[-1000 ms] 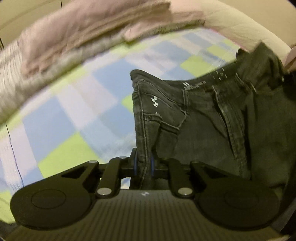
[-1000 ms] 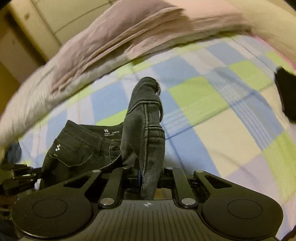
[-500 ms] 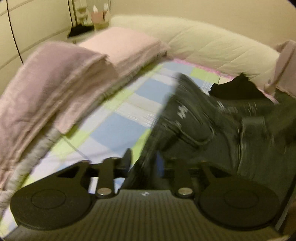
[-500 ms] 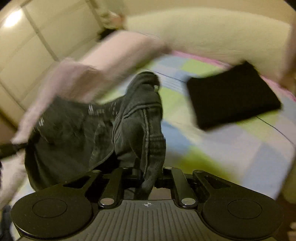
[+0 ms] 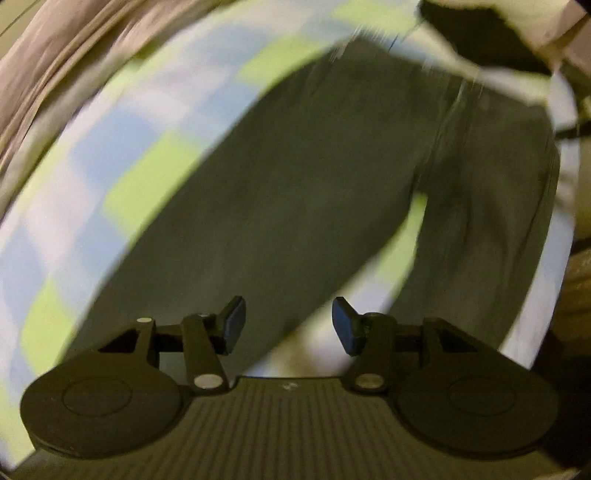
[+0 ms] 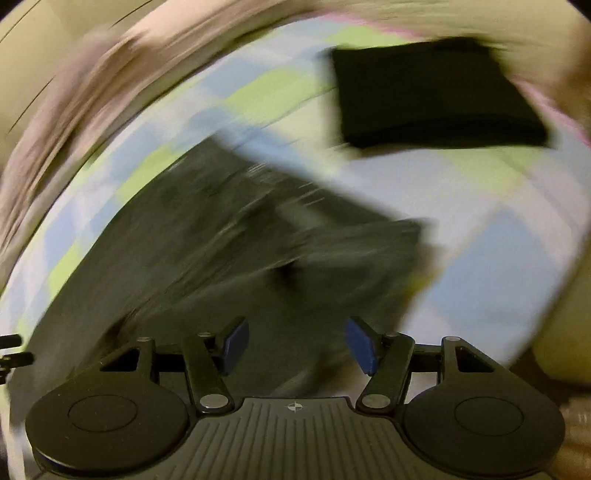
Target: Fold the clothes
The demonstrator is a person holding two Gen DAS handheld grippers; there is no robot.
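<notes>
Dark grey jeans (image 5: 295,177) lie spread on the checked bedsheet (image 5: 122,125), both legs running toward me in the blurred left wrist view. My left gripper (image 5: 288,325) is open and empty just above the near end of a leg. In the right wrist view the jeans (image 6: 229,236) lie blurred, waistband toward the far side. My right gripper (image 6: 295,343) is open and empty above them.
A folded black garment (image 6: 432,92) lies on the sheet at the far right; it also shows in the left wrist view (image 5: 480,33). Folded pink blankets (image 5: 55,48) lie along the far left edge. The bed's edge (image 6: 554,332) drops off at the right.
Both grippers held the jeans by the waistband and swung them up. Now both have opened and let go, and the jeans lie flat on the bed. Both views are blurred from motion.
</notes>
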